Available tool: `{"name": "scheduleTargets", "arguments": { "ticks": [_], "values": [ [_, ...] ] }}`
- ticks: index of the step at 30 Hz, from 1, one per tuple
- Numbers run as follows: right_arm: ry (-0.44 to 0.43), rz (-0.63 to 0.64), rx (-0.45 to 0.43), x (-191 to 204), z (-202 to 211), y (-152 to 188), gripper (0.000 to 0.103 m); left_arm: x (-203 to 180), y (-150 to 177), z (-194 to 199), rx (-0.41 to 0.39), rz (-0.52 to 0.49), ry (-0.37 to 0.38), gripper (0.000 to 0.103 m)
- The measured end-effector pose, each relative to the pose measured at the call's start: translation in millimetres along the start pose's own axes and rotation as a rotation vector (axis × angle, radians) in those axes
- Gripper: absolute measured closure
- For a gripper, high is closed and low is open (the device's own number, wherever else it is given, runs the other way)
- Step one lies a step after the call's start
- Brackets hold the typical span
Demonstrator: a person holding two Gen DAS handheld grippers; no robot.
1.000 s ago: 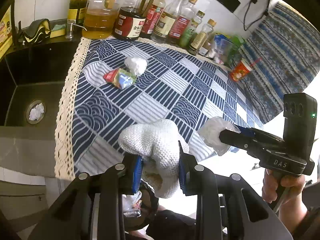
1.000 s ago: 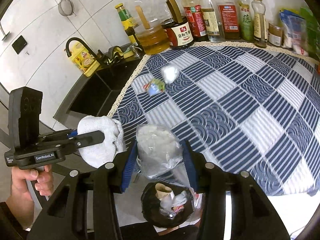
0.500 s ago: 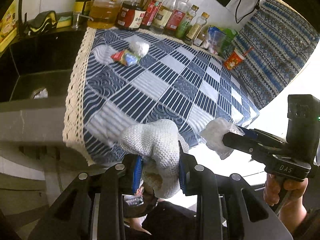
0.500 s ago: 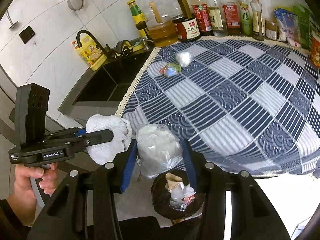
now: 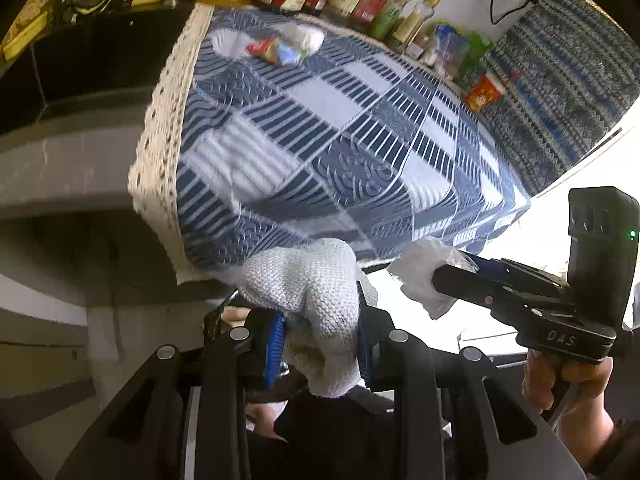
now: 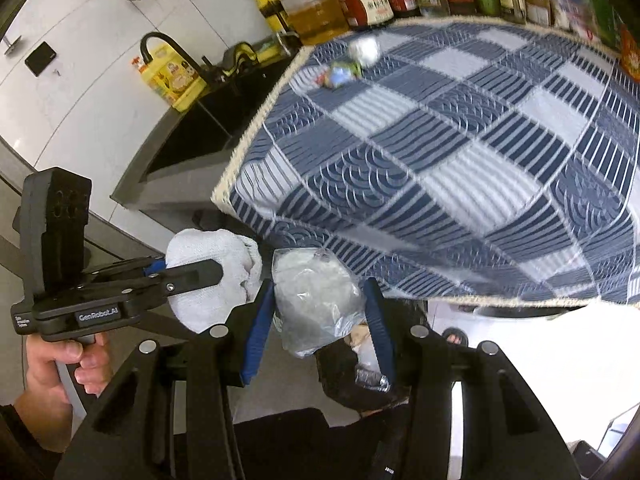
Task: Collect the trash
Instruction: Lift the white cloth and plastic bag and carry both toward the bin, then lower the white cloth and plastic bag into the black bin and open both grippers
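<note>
Since the earlier frame we had carried both loads off the checked tablecloth (image 6: 460,152) and down past its lace edge. Our left gripper (image 5: 320,344) pinched a soft, light knitted white cloth (image 5: 316,292) mid-bundle; our right gripper (image 6: 320,320) squeezed a crinkly clear plastic bag (image 6: 316,300), slippery, best gripped at its bulk. Below the tablecloth's front edge sat the black trash bin (image 6: 352,380). A crumpled tissue (image 6: 366,50) and coloured wrapper (image 6: 340,74) remained on the tablecloth's far corner
</note>
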State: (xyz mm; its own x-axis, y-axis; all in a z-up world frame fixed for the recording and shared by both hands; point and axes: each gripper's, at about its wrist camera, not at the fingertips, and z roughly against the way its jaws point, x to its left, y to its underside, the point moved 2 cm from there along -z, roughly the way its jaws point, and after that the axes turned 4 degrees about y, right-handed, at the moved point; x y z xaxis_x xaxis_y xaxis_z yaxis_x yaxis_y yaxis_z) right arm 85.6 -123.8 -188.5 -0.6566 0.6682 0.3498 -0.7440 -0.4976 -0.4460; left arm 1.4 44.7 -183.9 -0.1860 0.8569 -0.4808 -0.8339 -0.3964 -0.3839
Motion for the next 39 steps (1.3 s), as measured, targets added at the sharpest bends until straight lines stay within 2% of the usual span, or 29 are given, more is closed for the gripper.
{"name": "scheduleTargets", "arguments": {
  "ticks": [10,25,39],
  "values": [
    [0.006,-0.014,0.09,-10,-32,28,0.057,9,28,-26,0.077,0.043,-0.013,0.075],
    [-0.001,-0.09,0.256,-41,-86,65,0.057,40,77,-101,0.254,0.155,-0.068,0.075],
    [-0.016,-0.113,0.363,-67,-133,80,0.057,70,98,-145,0.334,0.271,-0.108,0.075]
  ]
}}
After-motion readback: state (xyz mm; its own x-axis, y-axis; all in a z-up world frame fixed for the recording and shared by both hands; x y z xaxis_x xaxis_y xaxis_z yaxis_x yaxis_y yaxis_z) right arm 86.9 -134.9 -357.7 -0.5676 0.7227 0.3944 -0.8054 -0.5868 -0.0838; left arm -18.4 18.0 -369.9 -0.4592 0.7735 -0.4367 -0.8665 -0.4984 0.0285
